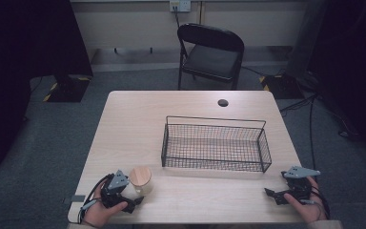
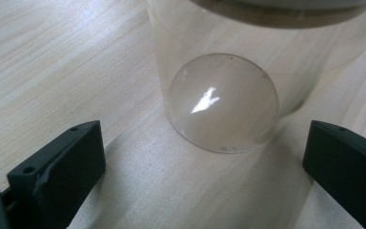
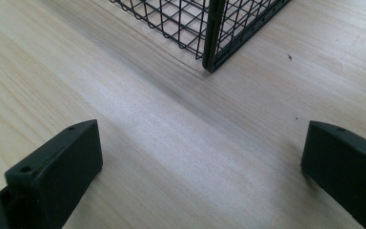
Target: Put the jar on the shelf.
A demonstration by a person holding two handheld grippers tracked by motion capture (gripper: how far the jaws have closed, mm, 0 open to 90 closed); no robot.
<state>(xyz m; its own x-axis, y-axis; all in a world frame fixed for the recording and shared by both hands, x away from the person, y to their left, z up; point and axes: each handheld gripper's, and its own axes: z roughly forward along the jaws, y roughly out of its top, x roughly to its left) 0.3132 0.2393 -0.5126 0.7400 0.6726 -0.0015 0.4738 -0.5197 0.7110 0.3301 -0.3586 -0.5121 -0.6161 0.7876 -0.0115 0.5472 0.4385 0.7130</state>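
We find the left gripper [image 1: 132,202] at the lower left of the high view, jaws spread wide, gripping nothing. Just beyond them stands a clear jar [image 2: 221,102] with a wooden lid [image 1: 140,176], upright on the table [image 1: 133,124]. The right gripper [image 1: 272,195], lower right, is likewise spread and empty. A black wire basket [image 1: 215,143] sits at centre, its corner [image 3: 213,52] near the right jaws.

Jars: one, jar [image 1: 141,179]
Baskets: one, basket [image 1: 215,143]
Chairs: one, chair [image 1: 210,53]
Grippers: two, left gripper [image 1: 134,202], right gripper [image 1: 269,192]
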